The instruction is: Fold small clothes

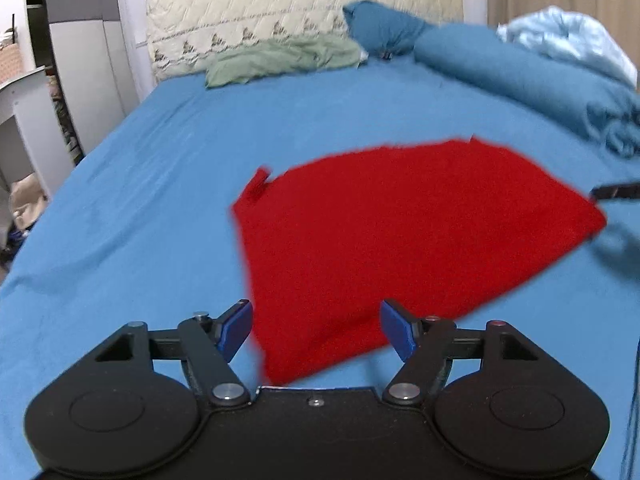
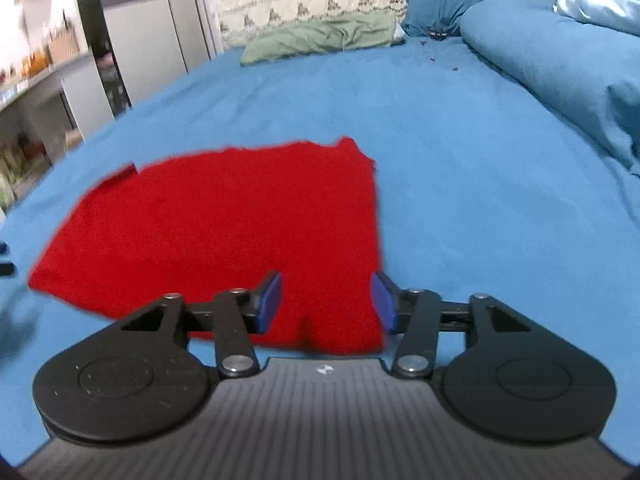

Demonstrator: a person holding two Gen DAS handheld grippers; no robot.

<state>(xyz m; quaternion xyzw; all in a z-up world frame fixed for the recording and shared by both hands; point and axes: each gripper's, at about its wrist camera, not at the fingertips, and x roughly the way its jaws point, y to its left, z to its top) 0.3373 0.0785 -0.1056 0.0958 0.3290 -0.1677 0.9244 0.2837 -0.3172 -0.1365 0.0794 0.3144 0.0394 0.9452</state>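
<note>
A red garment [image 1: 400, 232] lies flat on the blue bedsheet [image 1: 160, 200], folded into a rough wedge. My left gripper [image 1: 316, 324] hovers over its near left corner, blue pads wide apart, and the cloth shows between them untouched. In the right wrist view the same red garment [image 2: 224, 232] spreads to the left. My right gripper [image 2: 326, 300] stands open above its near right corner, with neither pad pressing on the fabric. A dark tip of the right gripper [image 1: 616, 191] shows at the garment's right end in the left wrist view.
A green cloth [image 1: 280, 60] and a blue pillow [image 1: 380, 28] lie by the quilted headboard [image 1: 300, 4]. A rolled blue duvet [image 1: 540, 84] and a pale blue blanket [image 1: 568, 36] line the right side. A wardrobe [image 1: 92, 60] stands left of the bed.
</note>
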